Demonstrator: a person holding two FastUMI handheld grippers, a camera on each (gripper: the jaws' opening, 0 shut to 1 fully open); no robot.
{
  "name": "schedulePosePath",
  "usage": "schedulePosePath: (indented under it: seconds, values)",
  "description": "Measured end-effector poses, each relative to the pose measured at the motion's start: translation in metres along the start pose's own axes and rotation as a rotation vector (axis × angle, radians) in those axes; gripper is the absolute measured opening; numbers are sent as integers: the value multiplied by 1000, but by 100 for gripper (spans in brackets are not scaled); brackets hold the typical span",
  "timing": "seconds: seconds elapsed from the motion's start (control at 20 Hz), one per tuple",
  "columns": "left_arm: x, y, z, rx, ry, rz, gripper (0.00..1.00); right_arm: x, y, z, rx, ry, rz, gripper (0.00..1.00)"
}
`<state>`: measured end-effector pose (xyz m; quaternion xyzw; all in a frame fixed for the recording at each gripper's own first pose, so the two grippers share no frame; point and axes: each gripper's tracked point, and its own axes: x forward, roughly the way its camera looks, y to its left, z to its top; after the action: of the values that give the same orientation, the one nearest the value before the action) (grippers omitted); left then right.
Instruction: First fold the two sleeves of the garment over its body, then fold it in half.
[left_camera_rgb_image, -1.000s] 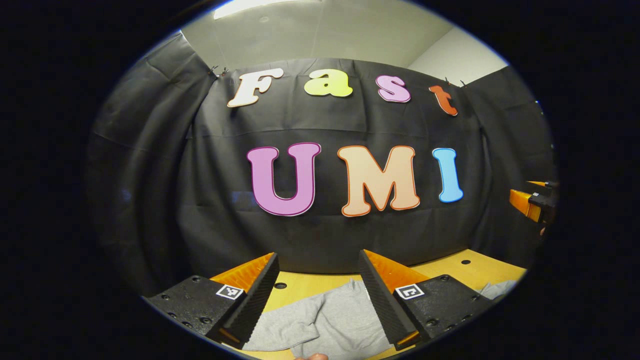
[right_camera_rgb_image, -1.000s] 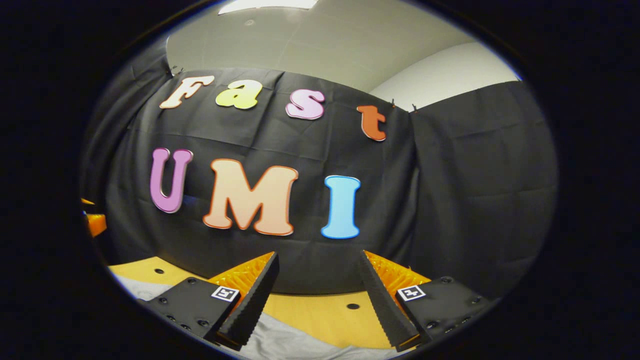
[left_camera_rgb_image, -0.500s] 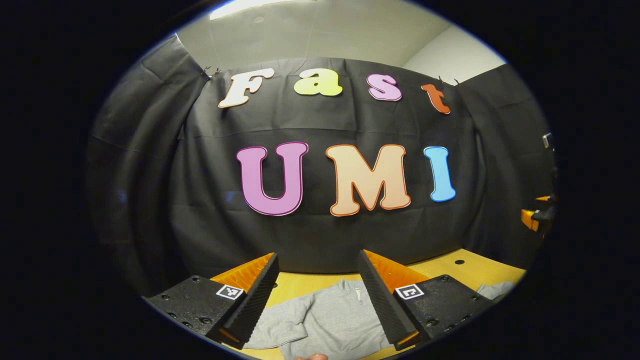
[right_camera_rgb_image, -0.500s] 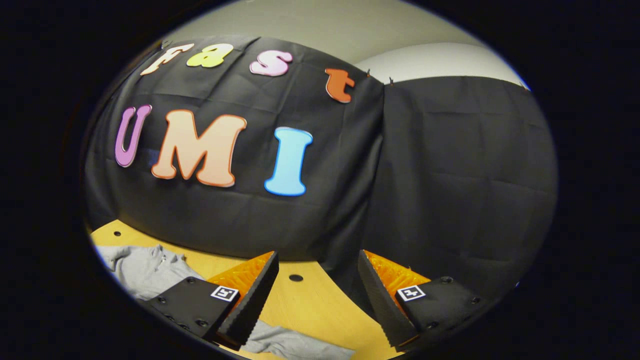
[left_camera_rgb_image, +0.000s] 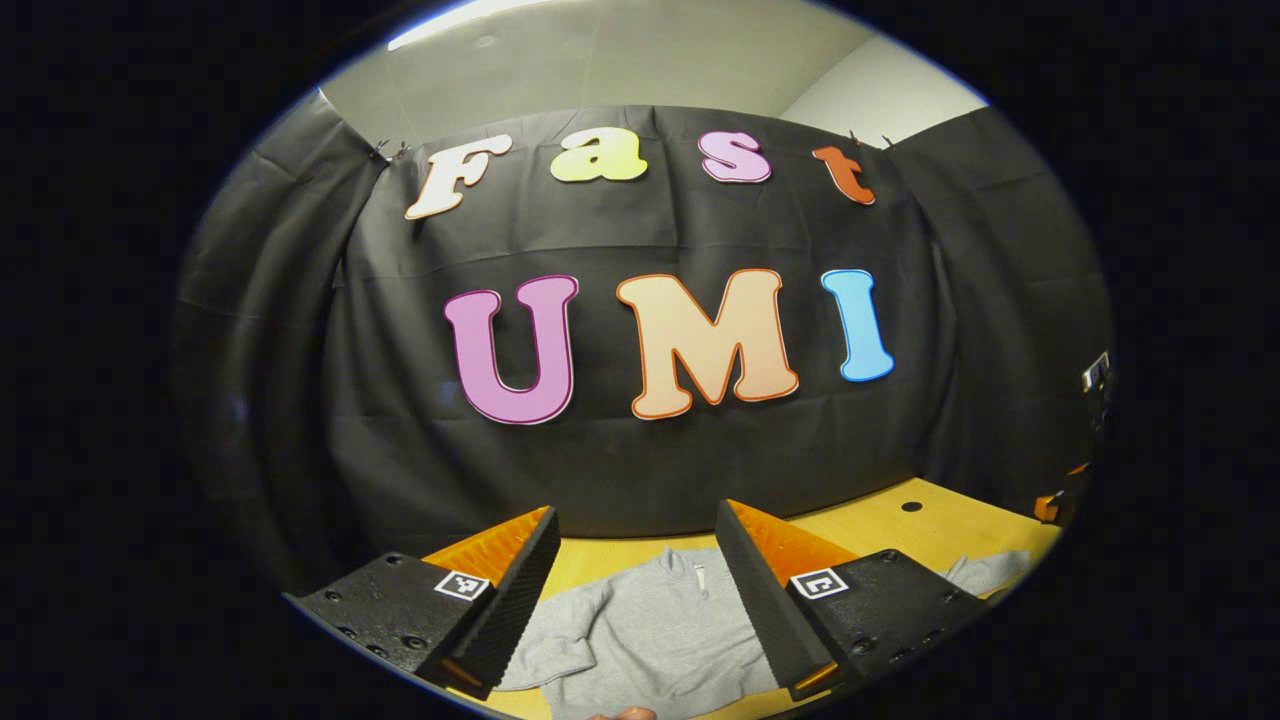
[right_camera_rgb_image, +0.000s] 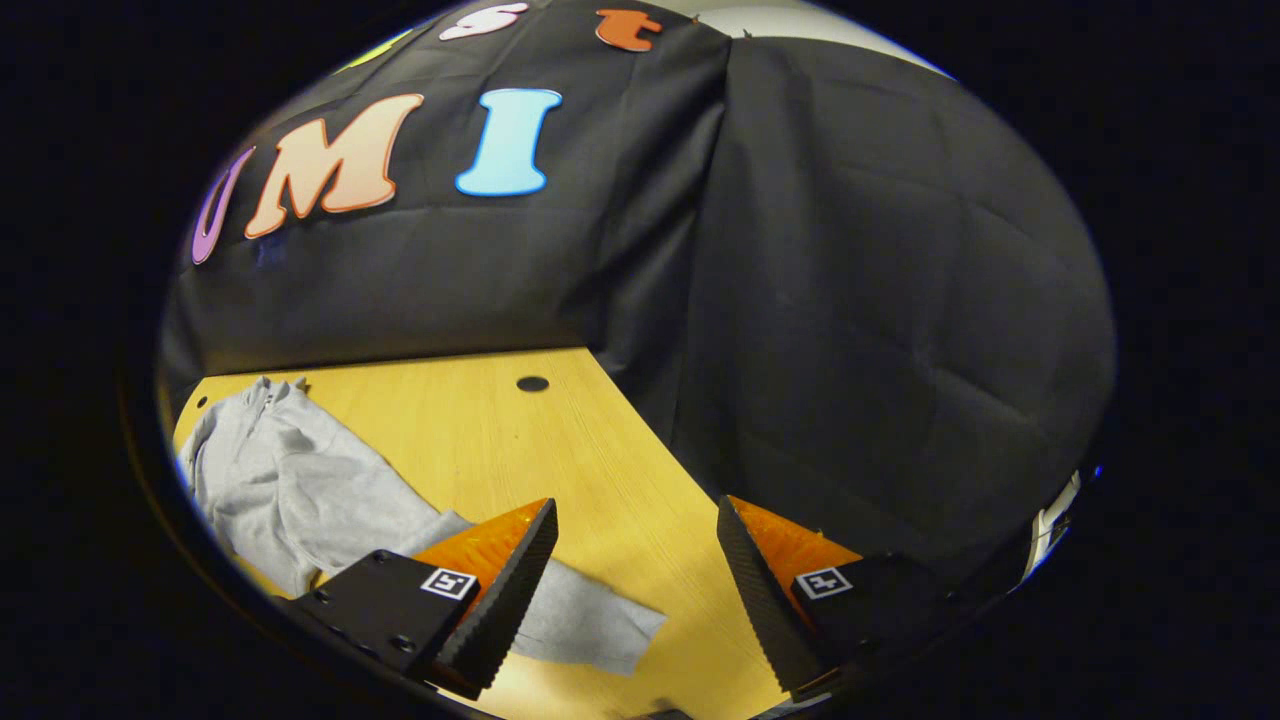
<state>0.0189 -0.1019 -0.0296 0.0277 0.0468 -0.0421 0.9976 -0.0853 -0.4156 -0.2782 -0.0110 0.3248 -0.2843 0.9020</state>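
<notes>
A grey long-sleeved garment (left_camera_rgb_image: 650, 630) lies flat on the yellow wooden table (left_camera_rgb_image: 880, 525), its collar toward the back wall. In the left gripper view my left gripper (left_camera_rgb_image: 632, 600) hovers open above the body, with one sleeve (left_camera_rgb_image: 550, 650) bunched beside its left finger. In the right gripper view the garment (right_camera_rgb_image: 290, 490) lies at the left and its other sleeve (right_camera_rgb_image: 590, 625) stretches out toward my open right gripper (right_camera_rgb_image: 632, 600), the cuff lying between the fingers, untouched. At the far right edge of the left gripper view a bit of the right gripper (left_camera_rgb_image: 1050, 505) shows.
Black cloth walls close the table at the back and on the right side. The table top (right_camera_rgb_image: 560, 450) has small dark holes (right_camera_rgb_image: 532, 383). Bare wood lies right of the sleeve up to the side wall.
My right gripper has tipped downward and swung right, bringing the table and the outstretched sleeve into its view. The left gripper has drifted slightly, showing more of the garment's body.
</notes>
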Motion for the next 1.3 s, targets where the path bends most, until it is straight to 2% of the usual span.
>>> schedulePosePath:
  seconds: [0.25, 0.35, 0.5, 0.6, 0.65, 0.7, 0.75, 0.8, 0.85, 0.95, 1.0, 1.05, 1.1, 1.15, 1.3]
  values:
    - [8, -38, 0, 7, 11, -7, 92, 29, -13, -54, 48, 152, 29, 100]
    - [10, -55, 0, -2, 15, -14, 92, 34, -4, -82, 89, 251, 81, 100]
    - [14, -71, -1, 3, 21, -18, 92, 39, 9, -107, 109, 329, 138, 100]
    - [17, -77, -2, 2, 24, -10, 92, 38, 23, -120, 116, 383, 206, 97]
    - [19, -80, -3, -1, 28, -5, 92, 33, 27, -128, 116, 439, 223, 92]
    - [20, -82, -3, 0, 30, -3, 92, 36, 25, -129, 84, 424, 222, 84]
    - [20, -83, -3, 2, 30, -1, 92, 39, 23, -134, 52, 433, 214, 83]
    - [20, -85, -2, 2, 30, 1, 92, 39, 26, -131, 26, 418, 217, 76]
    - [20, -86, -3, 2, 28, 3, 92, 38, 33, -131, 20, 426, 245, 65]
    - [19, -88, -3, -3, 28, 6, 92, 34, 38, -130, 40, 446, 265, 24]
    - [18, -88, -2, -7, 29, 8, 92, 35, 37, -132, 82, 466, 267, 20]
    - [17, -87, -3, -9, 30, 10, 92, 36, 38, -131, 127, 475, 262, 10]
    - [16, -85, -3, -6, 31, 14, 92, 34, 36, -130, 177, 482, 251, 10]
    - [14, -79, 0, -1, 24, 28, 92, 35, 39, -127, 238, 486, 249, 5]
    - [10, -61, 3, -5, 0, 68, 93, 27, 51, -104, 321, 446, 306, 5]
